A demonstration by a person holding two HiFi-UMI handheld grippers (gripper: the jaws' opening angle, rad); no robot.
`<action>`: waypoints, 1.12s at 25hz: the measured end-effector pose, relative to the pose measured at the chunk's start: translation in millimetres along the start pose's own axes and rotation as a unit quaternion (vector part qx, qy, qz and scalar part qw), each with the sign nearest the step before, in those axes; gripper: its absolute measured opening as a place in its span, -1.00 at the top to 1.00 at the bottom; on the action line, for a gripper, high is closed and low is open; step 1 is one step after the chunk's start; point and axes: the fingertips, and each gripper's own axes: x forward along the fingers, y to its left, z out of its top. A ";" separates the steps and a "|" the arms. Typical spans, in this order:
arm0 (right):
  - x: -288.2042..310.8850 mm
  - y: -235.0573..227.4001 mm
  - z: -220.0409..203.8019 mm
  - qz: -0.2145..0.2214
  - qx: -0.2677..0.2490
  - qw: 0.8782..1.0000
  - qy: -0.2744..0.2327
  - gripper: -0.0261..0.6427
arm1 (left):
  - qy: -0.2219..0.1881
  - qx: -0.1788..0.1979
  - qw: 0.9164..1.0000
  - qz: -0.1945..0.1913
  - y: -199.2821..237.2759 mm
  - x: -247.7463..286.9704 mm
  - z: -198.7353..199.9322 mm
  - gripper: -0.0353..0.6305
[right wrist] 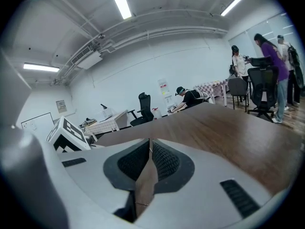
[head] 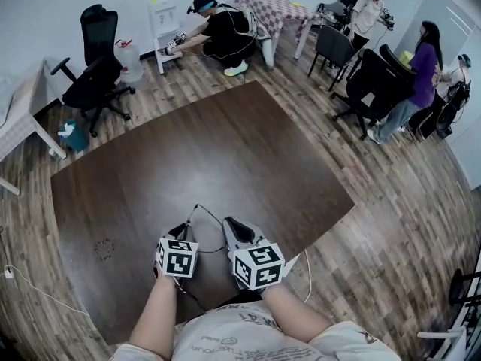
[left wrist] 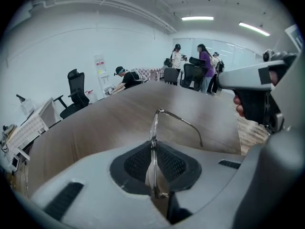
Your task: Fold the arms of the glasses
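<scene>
Dark brown table [head: 225,149] filled the middle of the room, wood floor [head: 421,224] all round it, and both grippers hung over its near edge, side by side. Left gripper [left wrist: 153,168] had the glasses [left wrist: 153,137]: jaws clamped on the front of the frame, edge-on, a lens pinched between the pads. One arm [left wrist: 183,122] stuck out unfolded to the right, its curved tip hanging free and touching nothing. The other arm I couldn't make out. Right gripper [right wrist: 149,162] sat just beside, on the right, jaws pressed together with nothing between them, pointing out across the table. On the far side, a black chair [head: 98,59] stood at the left, a crouching person [head: 222,32] was by the far wall, and more people [head: 421,74] stood among chairs at the far right.
</scene>
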 end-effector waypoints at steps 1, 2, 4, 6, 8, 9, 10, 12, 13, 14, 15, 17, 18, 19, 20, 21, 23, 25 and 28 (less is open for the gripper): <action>1.3 2.5 -0.8 0.004 -0.005 1.000 0.003 0.87 | -0.013 0.001 1.000 -0.002 -1.3 -3.9 4.2 0.76; 2.9 4.8 -1.9 0.008 -0.011 1.000 0.007 0.87 | -0.026 0.001 1.000 -0.005 -2.7 -7.9 8.9 0.76; 6.5 9.2 -3.3 0.014 -0.025 0.999 0.016 0.87 | -0.057 0.004 0.998 -0.009 -3.6 -16.9 20.1 0.76; 9.8 15.3 -2.0 0.020 -0.038 0.999 0.020 0.82 | -0.085 0.014 0.996 -0.009 -2.5 -27.5 31.1 0.76; 12.4 23.0 1.0 0.027 -0.053 0.998 0.020 0.64 | -0.119 0.024 0.993 -0.011 0.3 -38.8 41.3 0.76; 13.6 26.1 2.9 0.028 -0.061 0.998 0.018 0.63 | -0.137 0.027 0.990 -0.011 2.8 -44.1 45.5 0.76; 14.9 28.2 4.8 0.027 -0.068 0.997 0.016 0.63 | -0.154 0.029 0.988 -0.011 5.4 -49.2 49.3 0.76; 17.1 29.0 7.7 0.019 -0.077 0.997 0.012 0.64 | -0.176 0.033 0.984 -0.011 8.9 -57.4 53.9 0.76; 17.4 28.6 8.8 0.014 -0.080 0.997 0.009 0.64 | -0.182 0.036 0.982 -0.012 9.7 -59.8 54.3 0.76; 17.4 28.4 9.6 0.009 -0.081 0.997 0.006 0.64 | -0.187 0.039 0.981 -0.012 10.4 -61.4 54.1 0.76; 17.7 28.6 10.2 0.006 -0.084 0.996 0.004 0.64 | -0.191 0.041 0.981 -0.011 11.3 -62.7 54.1 0.76; 18.6 30.3 10.4 0.002 -0.089 0.996 0.003 0.64 | -0.198 0.042 0.979 -0.011 12.8 -65.7 54.5 0.76; 18.9 31.6 10.0 0.001 -0.092 0.996 0.004 0.64 | -0.201 0.041 0.979 -0.011 13.1 -67.5 54.4 0.76; 19.4 33.0 9.8 -0.001 -0.094 0.996 0.005 0.64 | -0.204 0.042 0.978 -0.012 13.4 -69.5 54.2 0.76; 19.9 34.7 9.9 -0.003 -0.097 0.995 0.006 0.64 | -0.207 0.042 0.977 -0.012 14.1 -71.7 54.0 0.76; 20.6 36.5 10.2 -0.005 -0.099 0.995 0.006 0.64 | -0.210 0.043 0.977 -0.011 15.2 -74.0 53.9 0.77; 21.5 40.0 11.2 -0.009 -0.103 0.995 0.007 0.66 | -0.214 0.049 0.976 -0.008 17.6 -78.4 53.6 0.76; 21.9 43.1 11.4 -0.012 -0.107 0.994 0.008 0.69 | -0.215 0.057 0.975 -0.003 19.6 -82.4 53.1 0.76; 23.8 46.7 8.2 -0.020 -0.116 0.993 0.013 0.72 | -0.222 0.063 0.973 -0.001 22.8 -88.7 52.0 0.76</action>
